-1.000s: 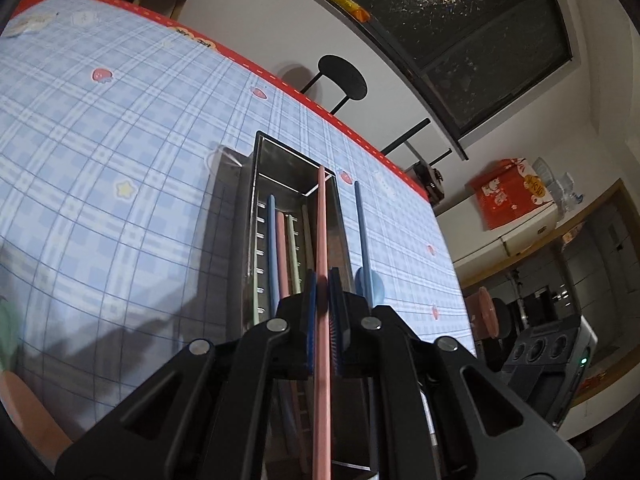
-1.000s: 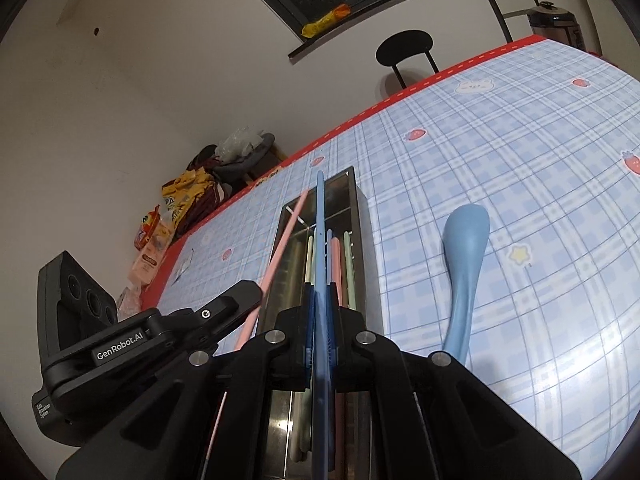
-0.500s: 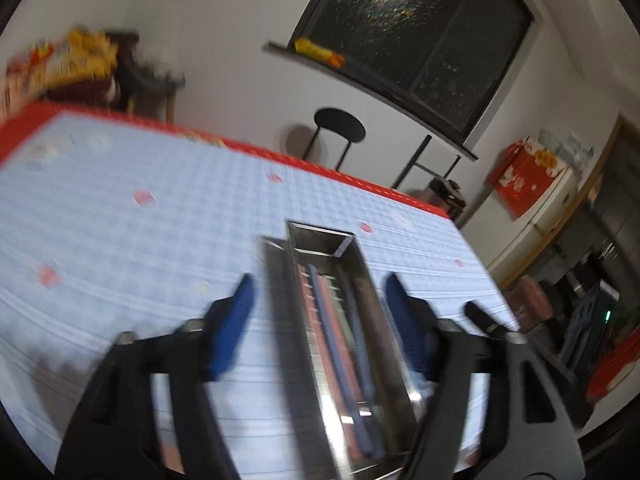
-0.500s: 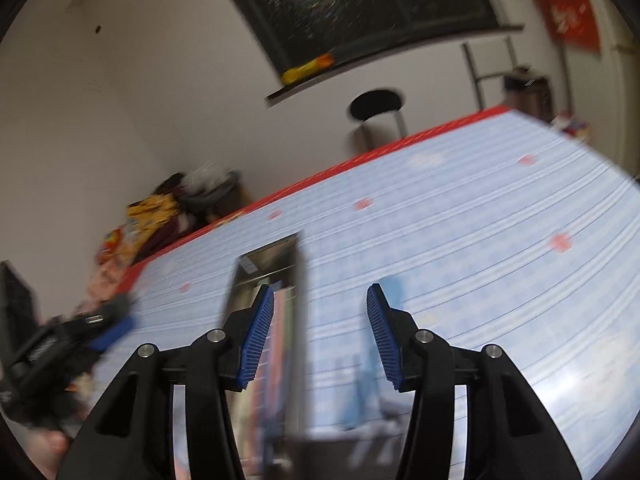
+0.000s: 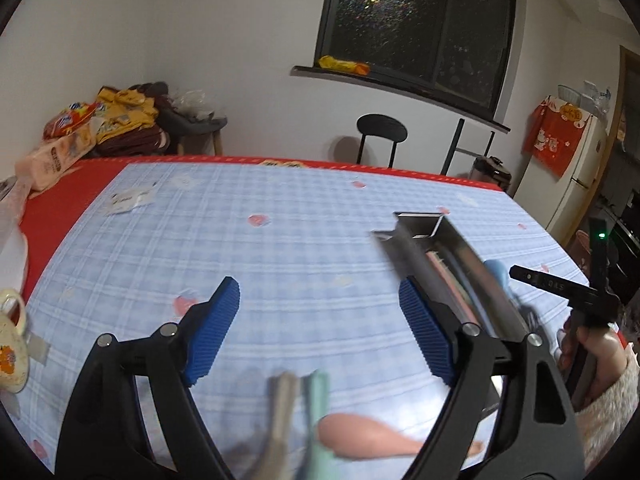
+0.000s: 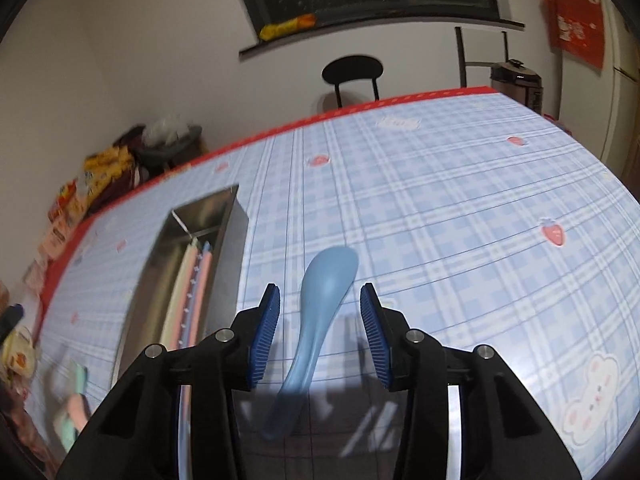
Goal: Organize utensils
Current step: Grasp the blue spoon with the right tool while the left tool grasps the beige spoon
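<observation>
My left gripper [image 5: 320, 332] stands wide open over the blue checked tablecloth, with nothing between its fingers. Just below it lie a grey spoon [image 5: 280, 400], a green utensil [image 5: 318, 400] and a pink spoon [image 5: 360, 436], all blurred. The steel tray [image 5: 452, 260] sits to its right. In the right wrist view the tray [image 6: 230, 240] holds several pastel chopsticks [image 6: 192, 288]. My right gripper [image 6: 319, 336] is closing around a light blue spoon [image 6: 324, 300] that lies flat on the cloth. The spoon's neck is between the pads, and neither pad touches it.
A patterned mug [image 5: 12, 344] stands at the table's left edge, with a tissue pack [image 5: 52, 160] on the red border behind it. A paper scrap [image 5: 132, 200] lies far left. A black chair [image 6: 354, 72] stands beyond the far edge. A person's hand [image 5: 600, 360] holds the right gripper.
Both grippers let go of the chopsticks they held over the tray and opened. The left swung left to above the loose spoons. The right shifted right to straddle the blue spoon.
</observation>
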`<state>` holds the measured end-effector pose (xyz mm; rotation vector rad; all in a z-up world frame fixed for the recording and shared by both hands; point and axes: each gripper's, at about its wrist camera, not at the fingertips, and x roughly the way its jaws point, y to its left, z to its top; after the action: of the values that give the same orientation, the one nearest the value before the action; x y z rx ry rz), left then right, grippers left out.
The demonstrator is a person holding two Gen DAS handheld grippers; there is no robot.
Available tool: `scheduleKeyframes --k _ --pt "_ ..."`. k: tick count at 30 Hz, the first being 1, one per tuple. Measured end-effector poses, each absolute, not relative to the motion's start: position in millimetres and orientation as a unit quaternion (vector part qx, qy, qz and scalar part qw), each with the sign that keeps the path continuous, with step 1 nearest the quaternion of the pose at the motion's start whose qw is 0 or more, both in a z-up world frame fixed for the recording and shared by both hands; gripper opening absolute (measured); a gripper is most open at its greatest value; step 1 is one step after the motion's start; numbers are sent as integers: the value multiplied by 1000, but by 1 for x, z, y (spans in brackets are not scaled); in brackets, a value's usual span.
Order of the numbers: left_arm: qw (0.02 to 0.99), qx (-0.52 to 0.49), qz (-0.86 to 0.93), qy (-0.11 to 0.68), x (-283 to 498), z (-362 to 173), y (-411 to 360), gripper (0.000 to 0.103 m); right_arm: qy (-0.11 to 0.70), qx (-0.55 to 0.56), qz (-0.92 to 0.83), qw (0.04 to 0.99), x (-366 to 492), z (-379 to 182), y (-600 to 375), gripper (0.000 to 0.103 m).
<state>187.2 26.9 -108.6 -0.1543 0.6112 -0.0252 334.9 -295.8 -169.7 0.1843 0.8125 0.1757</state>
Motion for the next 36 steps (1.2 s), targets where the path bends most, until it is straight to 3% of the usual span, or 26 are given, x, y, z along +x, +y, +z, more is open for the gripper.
scheduleKeyframes --k 2,8,10,15,18,31,34,36 --pt "946 -89 -13 310 179 -113 41 80 414 81 84 902 341 -177 -292 32" --pt "929 -120 -36 349 155 -129 66 75 424 83 77 898 343 -181 -293 32" --pt "923 -109 -47 367 145 -138 66 68 425 67 72 900 342 -181 -288 32" --pt "912 -51 -52 403 134 -159 50 63 427 33 73 901 342 -181 -277 32" --pt "902 -29 -57 427 134 -171 42 51 428 29 79 900 341 -180 -277 32" --pt "885 62 -46 460 119 -185 30 49 428 31 91 899 338 -181 -278 32" --pt "883 82 -38 461 120 -186 30 36 428 31 91 899 339 -180 -276 32" --pt "883 101 -30 457 121 -185 29 34 428 31 91 899 338 -180 -276 32"
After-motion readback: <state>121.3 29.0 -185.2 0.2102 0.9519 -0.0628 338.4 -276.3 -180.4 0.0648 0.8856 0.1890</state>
